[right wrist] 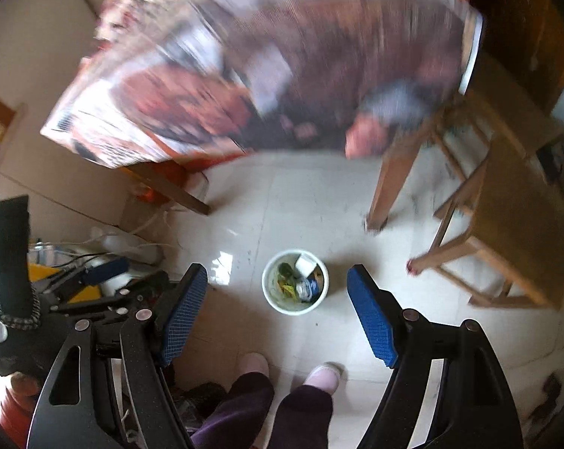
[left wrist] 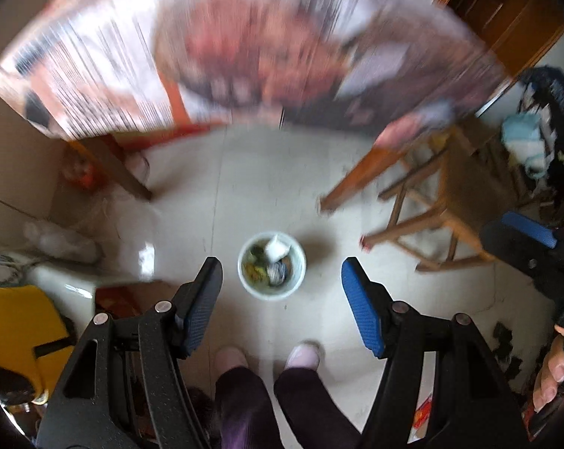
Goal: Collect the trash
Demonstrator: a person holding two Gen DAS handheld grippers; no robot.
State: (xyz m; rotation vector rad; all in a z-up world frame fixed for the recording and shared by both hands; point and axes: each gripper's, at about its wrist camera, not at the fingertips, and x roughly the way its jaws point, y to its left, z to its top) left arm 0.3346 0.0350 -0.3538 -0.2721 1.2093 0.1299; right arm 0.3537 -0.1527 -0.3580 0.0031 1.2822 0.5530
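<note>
Both grippers are up high, looking straight down at the floor (left wrist: 244, 194). Left gripper (left wrist: 282, 284): jaws spread wide, nothing between them, blue pads showing. Right gripper (right wrist: 278, 292): jaws just as wide apart and also empty.

Down below, framed between the fingertips in both views, stands the bin (left wrist: 271, 270), a small round white pail on the pale tiles. It already holds trash (left wrist: 272, 263): a white crumpled scrap on top, something green and yellow, a bit of blue. The right wrist view shows the same bin (right wrist: 295, 281) with the same mix inside.

The person's feet (left wrist: 267, 357) in pale slippers stand just behind the bin, dark trouser legs below them in frame.

Across the top of both views sweeps a big blurred printed sheet (left wrist: 244, 48), reddish-brown with white text panels; too smeared to read, and whether it lies on a tabletop or hangs loose I cannot tell. Wooden legs (left wrist: 351, 179) show beneath it. To the right sits a wooden stool (left wrist: 446, 202), well apart from the bin.

In the left wrist view the other gripper's blue pad (left wrist: 529, 230) pokes in at the right edge, with fingers (left wrist: 553, 370) wrapped on its handle. Yellow object (left wrist: 16, 333) at far left.
</note>
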